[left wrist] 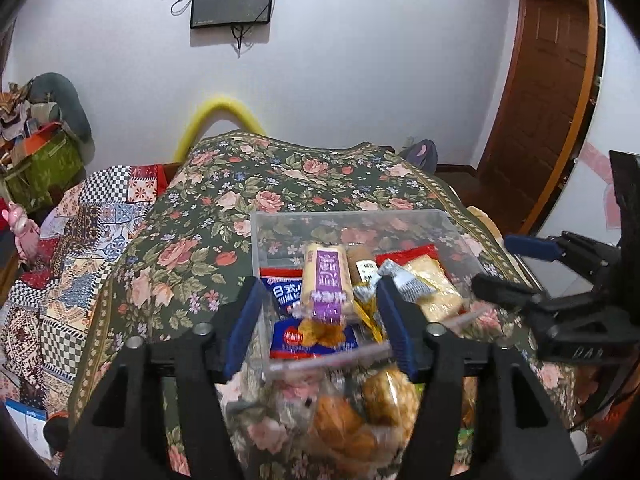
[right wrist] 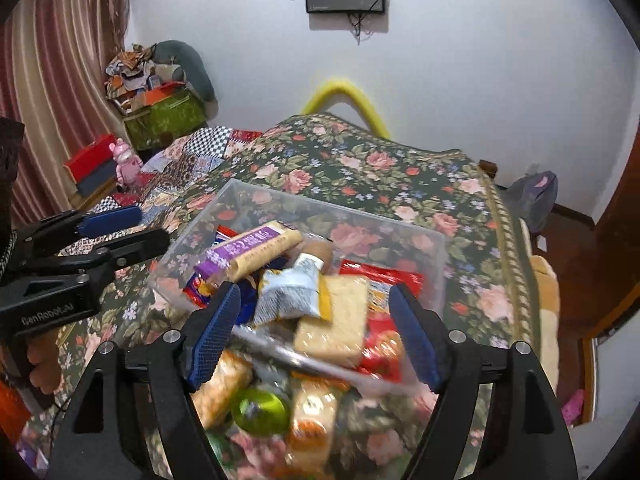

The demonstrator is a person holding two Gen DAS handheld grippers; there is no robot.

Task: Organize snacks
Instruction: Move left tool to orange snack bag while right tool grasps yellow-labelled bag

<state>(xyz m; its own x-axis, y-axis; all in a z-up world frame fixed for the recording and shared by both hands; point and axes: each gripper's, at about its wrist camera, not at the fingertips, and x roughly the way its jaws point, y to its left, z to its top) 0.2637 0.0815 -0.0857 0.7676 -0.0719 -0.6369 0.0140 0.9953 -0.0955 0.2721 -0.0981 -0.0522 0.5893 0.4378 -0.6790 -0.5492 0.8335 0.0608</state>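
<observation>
A clear plastic box point(left wrist: 352, 222) point(right wrist: 434, 258) sits on the floral cloth and holds several snack packs: a purple-labelled biscuit bar point(left wrist: 326, 278) point(right wrist: 252, 250), a blue packet point(left wrist: 316, 338), a silver-grey sachet point(right wrist: 292, 292), a pale cracker pack point(left wrist: 434, 284) point(right wrist: 334, 326). My left gripper point(left wrist: 320, 322) is open above the box's near edge, empty. My right gripper point(right wrist: 314, 330) is open over the box's near side, empty. Loose snacks lie before the box: a bag of brown buns point(left wrist: 360, 416), a cracker pack point(right wrist: 220, 386), a green round item point(right wrist: 260, 404).
The floral cloth point(left wrist: 224, 216) covers a raised surface. A patchwork blanket point(left wrist: 76, 240) lies to the left. A green box pile point(right wrist: 168, 114) stands by the curtain. A wooden door point(left wrist: 548, 92) is at the right. A yellow tube point(right wrist: 348, 96) arches behind the surface.
</observation>
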